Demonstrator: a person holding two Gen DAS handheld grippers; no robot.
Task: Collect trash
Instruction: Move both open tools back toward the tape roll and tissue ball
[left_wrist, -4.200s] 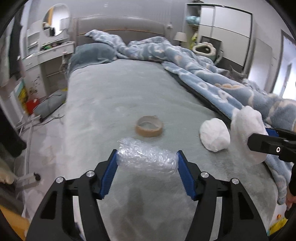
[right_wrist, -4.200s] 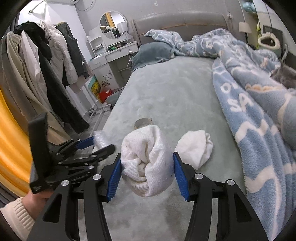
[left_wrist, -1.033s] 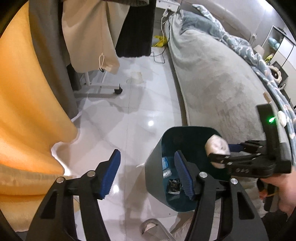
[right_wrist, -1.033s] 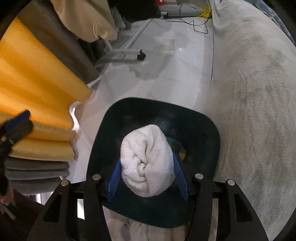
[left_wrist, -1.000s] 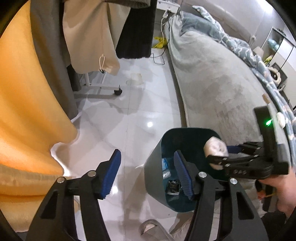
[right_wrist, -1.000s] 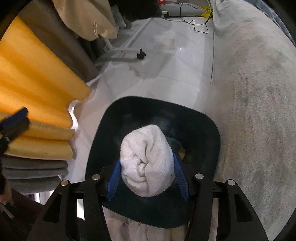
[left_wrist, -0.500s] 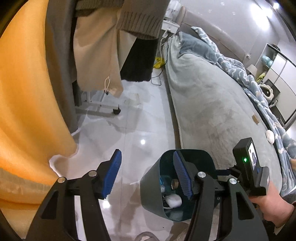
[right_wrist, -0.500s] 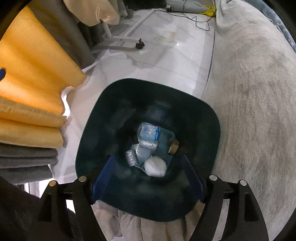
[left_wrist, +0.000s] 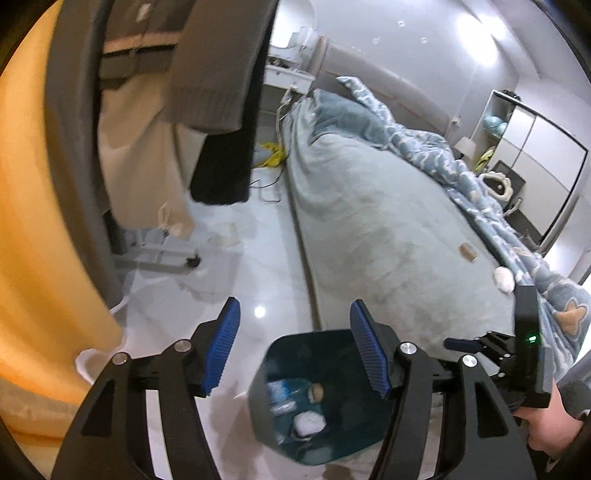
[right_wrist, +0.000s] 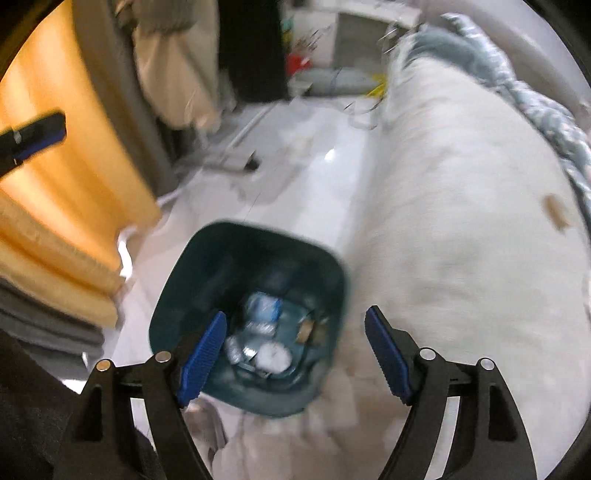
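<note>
Right gripper (right_wrist: 295, 347) has just been opening; its jaws stand wide with nothing between them, above the bin (right_wrist: 177, 291). Left gripper (left_wrist: 295, 349) has also just widened and is empty, over the floor (left_wrist: 258, 258) by the bin. In the bin lies a white wad (right_wrist: 274, 357), probably the towel, among wrappers; tape roll (left_wrist: 467, 253) sits on the bed (left_wrist: 369, 221)
</note>
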